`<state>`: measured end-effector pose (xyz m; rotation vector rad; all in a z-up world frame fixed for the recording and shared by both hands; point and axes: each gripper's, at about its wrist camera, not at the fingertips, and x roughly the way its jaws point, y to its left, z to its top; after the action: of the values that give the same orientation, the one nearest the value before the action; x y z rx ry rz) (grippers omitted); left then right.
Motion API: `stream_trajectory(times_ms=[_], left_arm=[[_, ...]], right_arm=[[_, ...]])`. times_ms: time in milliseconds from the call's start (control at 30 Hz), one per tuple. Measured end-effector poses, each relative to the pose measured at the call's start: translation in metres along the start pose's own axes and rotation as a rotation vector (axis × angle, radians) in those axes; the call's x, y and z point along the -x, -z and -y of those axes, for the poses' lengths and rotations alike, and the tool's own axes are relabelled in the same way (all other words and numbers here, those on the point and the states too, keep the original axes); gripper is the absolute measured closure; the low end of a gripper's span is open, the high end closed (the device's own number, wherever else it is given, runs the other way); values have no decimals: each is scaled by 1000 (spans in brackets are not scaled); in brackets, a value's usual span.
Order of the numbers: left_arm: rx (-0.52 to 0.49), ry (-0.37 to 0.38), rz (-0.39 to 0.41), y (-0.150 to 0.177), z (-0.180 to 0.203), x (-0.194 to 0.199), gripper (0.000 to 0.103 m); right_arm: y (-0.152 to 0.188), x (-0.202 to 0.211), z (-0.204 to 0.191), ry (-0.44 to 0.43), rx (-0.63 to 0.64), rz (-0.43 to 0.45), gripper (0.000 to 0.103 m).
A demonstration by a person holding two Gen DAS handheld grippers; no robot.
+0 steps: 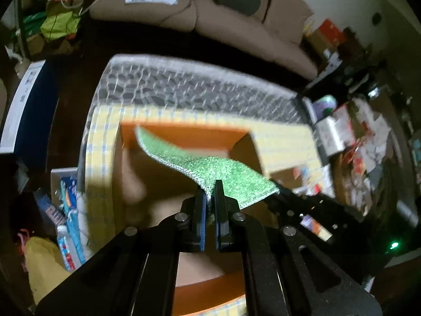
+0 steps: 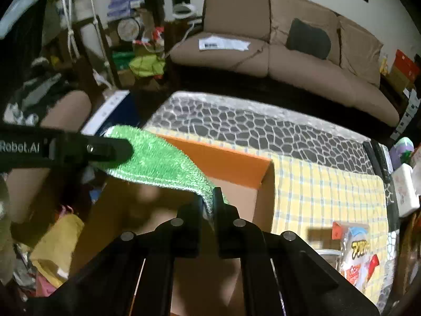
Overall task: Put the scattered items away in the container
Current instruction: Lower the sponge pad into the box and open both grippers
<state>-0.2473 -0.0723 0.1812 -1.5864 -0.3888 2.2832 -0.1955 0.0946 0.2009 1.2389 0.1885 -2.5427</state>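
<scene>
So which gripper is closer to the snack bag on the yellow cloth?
Right. The right gripper, holding the green cloth over the box, has the snack bag just beside it; the left gripper is further away.

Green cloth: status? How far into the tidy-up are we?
Done: nothing clearly visible in the orange box yet; its interior is dim. In hand: both grippers, left and right, are shut on the green cloth, stretched above the box. Left: release it, then the snack packets on the checked cloth.
</scene>
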Motion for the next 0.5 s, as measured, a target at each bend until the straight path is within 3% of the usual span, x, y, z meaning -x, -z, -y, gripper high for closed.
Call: stream_trajectory(times_ms=[267, 500], left_arm=[[29, -170, -241, 68, -42, -87, 97], [-27, -236, -252, 85, -34, -86, 91]], right_arm=[[76, -63, -35, -39, 70, -207, 96], [103, -79, -53, -75, 87, -294, 96]])
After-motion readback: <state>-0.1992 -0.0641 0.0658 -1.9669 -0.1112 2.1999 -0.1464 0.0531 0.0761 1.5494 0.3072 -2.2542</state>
